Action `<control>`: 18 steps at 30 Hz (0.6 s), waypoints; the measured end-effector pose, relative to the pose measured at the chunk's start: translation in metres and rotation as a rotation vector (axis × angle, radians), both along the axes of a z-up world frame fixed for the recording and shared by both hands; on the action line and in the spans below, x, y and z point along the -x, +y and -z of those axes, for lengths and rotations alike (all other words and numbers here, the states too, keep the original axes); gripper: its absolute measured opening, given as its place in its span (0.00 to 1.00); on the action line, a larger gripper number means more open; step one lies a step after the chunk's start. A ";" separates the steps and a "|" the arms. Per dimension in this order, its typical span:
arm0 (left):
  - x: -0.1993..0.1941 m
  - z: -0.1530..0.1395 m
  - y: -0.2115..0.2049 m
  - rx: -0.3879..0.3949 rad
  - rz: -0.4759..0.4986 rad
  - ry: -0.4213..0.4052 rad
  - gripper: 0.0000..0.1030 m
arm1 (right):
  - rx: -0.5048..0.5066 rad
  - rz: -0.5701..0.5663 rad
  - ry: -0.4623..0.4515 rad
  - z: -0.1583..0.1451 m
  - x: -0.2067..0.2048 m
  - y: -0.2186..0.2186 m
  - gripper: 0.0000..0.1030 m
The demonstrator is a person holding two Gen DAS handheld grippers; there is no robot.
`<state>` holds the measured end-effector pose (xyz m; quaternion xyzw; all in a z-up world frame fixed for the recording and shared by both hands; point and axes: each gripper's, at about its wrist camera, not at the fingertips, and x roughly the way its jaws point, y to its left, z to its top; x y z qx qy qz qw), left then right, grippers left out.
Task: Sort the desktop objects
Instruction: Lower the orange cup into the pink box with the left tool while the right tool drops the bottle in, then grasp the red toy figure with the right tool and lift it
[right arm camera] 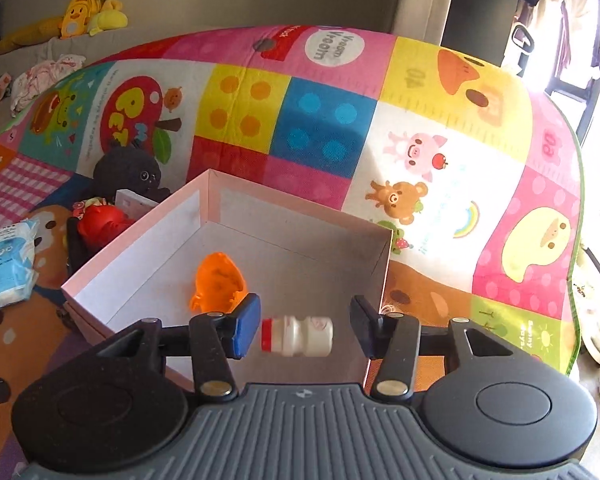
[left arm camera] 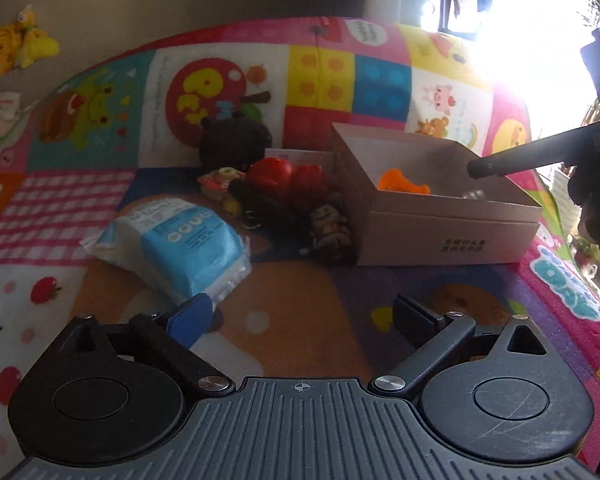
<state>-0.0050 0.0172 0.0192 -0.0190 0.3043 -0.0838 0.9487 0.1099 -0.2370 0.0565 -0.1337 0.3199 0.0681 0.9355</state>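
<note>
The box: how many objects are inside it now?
2. An orange toy lies on the floor of the box, toward its left wall. A small white bottle with a red cap is between the open right gripper fingers, apparently dropping in. Nothing else shows inside.

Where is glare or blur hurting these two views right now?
Left wrist view: window glare washes out the upper right, and the toy pile beside the box sits dim in backlight. Right wrist view: evenly lit apart from blown-out light at the right edge; the small bottle between the open right gripper's fingers looks motion-blurred, while the orange toy is sharp.
</note>
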 end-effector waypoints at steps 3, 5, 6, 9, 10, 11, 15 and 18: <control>-0.001 0.004 0.010 -0.003 -0.031 0.009 0.97 | 0.005 -0.055 -0.018 -0.003 0.014 0.017 0.49; -0.005 0.006 0.012 0.002 -0.042 0.016 0.97 | 0.018 -0.104 -0.044 -0.006 0.026 0.031 0.49; -0.008 0.008 0.013 -0.002 -0.048 0.020 0.97 | 0.030 -0.139 -0.063 -0.010 0.033 0.041 0.49; -0.011 0.008 0.014 -0.019 -0.064 0.013 0.97 | 0.048 -0.212 -0.096 -0.015 0.049 0.064 0.49; -0.012 0.007 0.015 -0.026 -0.072 0.004 0.97 | 0.044 -0.234 -0.096 -0.015 0.052 0.071 0.49; -0.011 0.006 0.016 -0.036 -0.088 -0.009 0.97 | 0.041 -0.256 -0.094 -0.016 0.054 0.077 0.49; -0.013 0.007 0.027 -0.037 -0.146 -0.009 0.97 | 0.004 -0.326 -0.039 -0.020 0.043 0.109 0.49; -0.011 0.007 0.033 -0.019 -0.141 0.000 0.98 | -0.060 -0.325 0.056 -0.022 0.013 0.130 0.49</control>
